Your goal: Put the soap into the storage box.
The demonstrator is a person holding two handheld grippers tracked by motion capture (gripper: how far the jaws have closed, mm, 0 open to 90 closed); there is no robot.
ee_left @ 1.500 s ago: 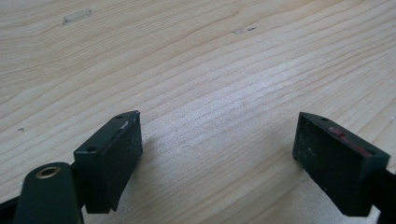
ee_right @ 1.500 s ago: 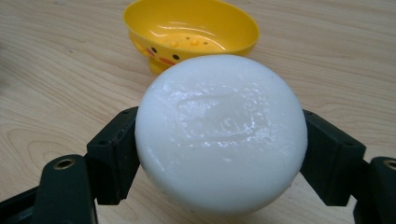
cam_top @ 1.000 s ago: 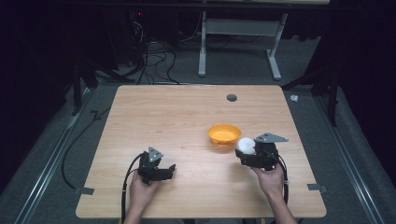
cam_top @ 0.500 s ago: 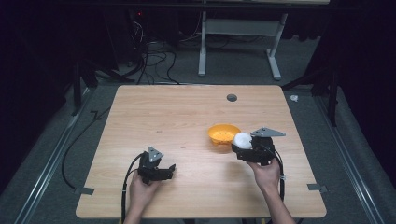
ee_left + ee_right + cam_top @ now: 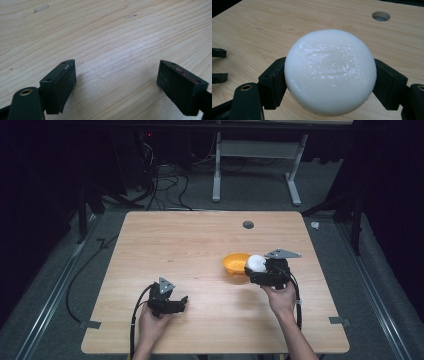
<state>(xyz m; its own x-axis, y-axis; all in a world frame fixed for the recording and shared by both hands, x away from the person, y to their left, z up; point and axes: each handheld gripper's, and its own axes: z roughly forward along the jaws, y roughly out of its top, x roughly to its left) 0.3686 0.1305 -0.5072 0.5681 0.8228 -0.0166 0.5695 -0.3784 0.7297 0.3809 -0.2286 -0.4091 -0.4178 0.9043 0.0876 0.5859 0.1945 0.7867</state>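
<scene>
Right gripper [image 5: 256, 270] clamped on the smooth round white soap bar [image 5: 330, 71], jaws pressing both flanks. Shallow orange plastic bowl [image 5: 234, 262] just beyond the jaws: best centred over it, lowered, then released gently. Left gripper [image 5: 116, 86] spread wide, holding nothing.

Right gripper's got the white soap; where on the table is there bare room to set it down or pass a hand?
The table is bare across its far half, between the round hole and the left edge, and down the middle between the left gripper and the orange bowl. It is crowded only at the right, where the right gripper holds the soap against the bowl's rim.
</scene>
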